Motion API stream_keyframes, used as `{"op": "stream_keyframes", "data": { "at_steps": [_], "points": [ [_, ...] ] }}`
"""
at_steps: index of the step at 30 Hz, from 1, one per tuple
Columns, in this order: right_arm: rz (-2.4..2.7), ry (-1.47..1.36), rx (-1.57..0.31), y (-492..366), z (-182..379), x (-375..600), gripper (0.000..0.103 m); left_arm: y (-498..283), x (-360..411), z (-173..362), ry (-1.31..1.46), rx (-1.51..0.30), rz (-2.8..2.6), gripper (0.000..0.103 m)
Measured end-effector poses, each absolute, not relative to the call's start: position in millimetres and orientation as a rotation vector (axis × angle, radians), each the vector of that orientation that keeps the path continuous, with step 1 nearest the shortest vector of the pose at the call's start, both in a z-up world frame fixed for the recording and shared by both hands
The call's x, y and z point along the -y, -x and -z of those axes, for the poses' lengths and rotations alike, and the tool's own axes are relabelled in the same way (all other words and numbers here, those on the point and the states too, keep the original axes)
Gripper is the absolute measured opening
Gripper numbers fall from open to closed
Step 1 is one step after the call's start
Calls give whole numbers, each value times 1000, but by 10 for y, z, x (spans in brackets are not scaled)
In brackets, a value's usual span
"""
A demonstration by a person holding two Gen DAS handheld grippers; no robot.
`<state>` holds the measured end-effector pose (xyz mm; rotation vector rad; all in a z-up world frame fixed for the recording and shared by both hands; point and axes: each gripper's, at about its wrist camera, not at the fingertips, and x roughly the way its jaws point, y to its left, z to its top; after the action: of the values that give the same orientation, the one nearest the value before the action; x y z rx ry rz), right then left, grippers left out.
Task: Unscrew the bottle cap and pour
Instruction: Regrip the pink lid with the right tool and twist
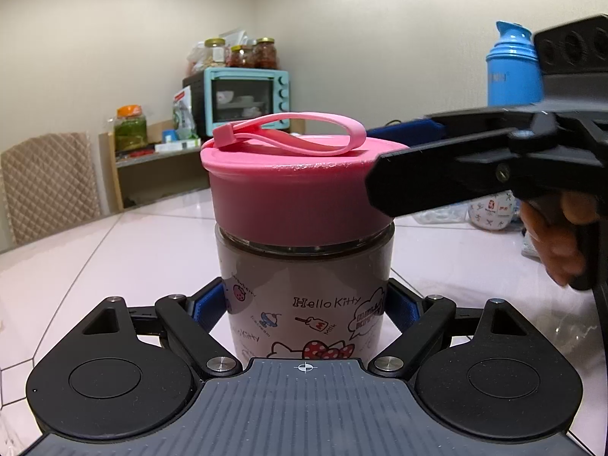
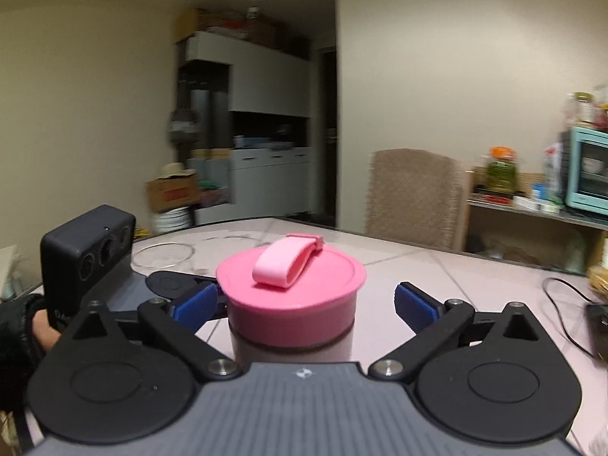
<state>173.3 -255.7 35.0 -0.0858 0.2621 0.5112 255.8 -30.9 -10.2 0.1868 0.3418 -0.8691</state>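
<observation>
Bottle stands upright on table, pink cap still on. L gripper is pinching the bottle body low down, pads on both sides. R gripper is at cap height, jaws spread: left pad about touching the cap wall, right pad apart from it. Cap sits right btwn R jaws, turn axis vertical, so R looks set to close and twist.

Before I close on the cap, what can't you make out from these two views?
- Bottle contents and fill level: opaque printed wall, pink cap still on, both views.
- Bottle base on the table: hidden by the left hand-held gripper body, left wrist view.
- Right hand-held gripper far pad: behind the cap, left wrist view.
- Cap thread seam: blurred, right wrist view.
</observation>
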Motion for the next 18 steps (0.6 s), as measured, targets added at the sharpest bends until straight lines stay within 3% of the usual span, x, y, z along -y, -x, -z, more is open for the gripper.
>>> {"op": "stream_keyframes", "data": {
  "at_steps": [18],
  "points": [
    [-253,39,-243,-1788,-153,1923,102,-2559,313,98,-187,-342,869,90]
  ]
}}
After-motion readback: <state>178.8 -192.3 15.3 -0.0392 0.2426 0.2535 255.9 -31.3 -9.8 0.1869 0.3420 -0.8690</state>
